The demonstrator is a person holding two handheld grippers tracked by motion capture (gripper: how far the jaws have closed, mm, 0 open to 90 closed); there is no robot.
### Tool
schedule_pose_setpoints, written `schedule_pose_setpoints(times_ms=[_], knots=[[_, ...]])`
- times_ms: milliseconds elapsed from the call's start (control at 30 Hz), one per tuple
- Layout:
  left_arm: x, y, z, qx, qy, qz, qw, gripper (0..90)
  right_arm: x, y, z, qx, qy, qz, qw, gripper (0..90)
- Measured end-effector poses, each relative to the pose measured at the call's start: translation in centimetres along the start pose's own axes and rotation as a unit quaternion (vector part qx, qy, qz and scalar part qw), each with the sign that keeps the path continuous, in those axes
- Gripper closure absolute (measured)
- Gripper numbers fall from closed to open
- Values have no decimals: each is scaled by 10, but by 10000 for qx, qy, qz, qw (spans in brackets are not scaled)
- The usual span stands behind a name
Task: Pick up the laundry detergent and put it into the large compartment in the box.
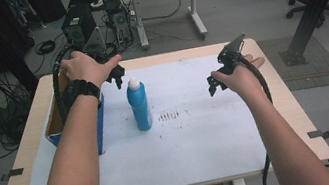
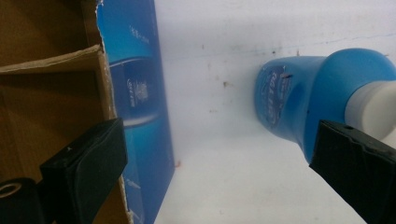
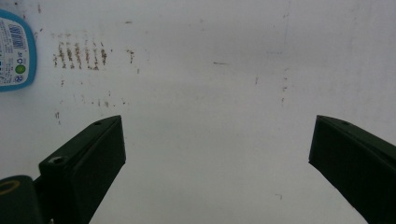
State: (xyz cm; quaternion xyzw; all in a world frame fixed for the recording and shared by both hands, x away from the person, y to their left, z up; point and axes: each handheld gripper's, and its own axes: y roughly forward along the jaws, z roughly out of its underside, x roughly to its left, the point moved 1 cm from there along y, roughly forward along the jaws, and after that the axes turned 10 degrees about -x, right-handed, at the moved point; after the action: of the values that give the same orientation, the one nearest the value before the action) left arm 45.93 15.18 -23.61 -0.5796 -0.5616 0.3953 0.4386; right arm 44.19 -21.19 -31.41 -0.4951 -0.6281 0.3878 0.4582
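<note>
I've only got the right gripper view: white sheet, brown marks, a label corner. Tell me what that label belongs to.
Observer: A blue bottle with a white cap, standing upright on the white sheet.
Operator: Report the left gripper.
Observer: The left gripper is held beside the bottle's cap, jaws open, gripping nothing.
Operator: Say what's beyond it.
Observer: An open cardboard box with a blue side stands at the table's left edge.

Bottle [image 1: 140,107]: blue, white cap, just right of left tongs [image 1: 118,81]. Box [image 2: 135,107]: blue outside, brown inside. Worktop [image 1: 276,104] sheet white, brown specks; tongs black.
</note>
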Motion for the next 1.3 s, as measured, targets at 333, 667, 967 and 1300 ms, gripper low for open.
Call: schedule_pose_setpoints(times_ms=[333, 667, 967, 1300], knots=[[-1, -5, 1, -7, -27, 30, 10000, 45, -2, -3, 3, -52, 44, -9, 10000, 38], [-7, -10, -2, -46, -82, 74, 9999, 43, -1, -6, 1, -99, 35, -66, 9999, 37], [-19, -19, -6, -91, -120, 102, 9998, 42, -4, -7, 2, -127, 43, -81, 9999, 37], [-41, -24, -10, -121, -72, 162, 9998, 42, -12, -12, 5, -186, 55, -86, 9998, 38]])
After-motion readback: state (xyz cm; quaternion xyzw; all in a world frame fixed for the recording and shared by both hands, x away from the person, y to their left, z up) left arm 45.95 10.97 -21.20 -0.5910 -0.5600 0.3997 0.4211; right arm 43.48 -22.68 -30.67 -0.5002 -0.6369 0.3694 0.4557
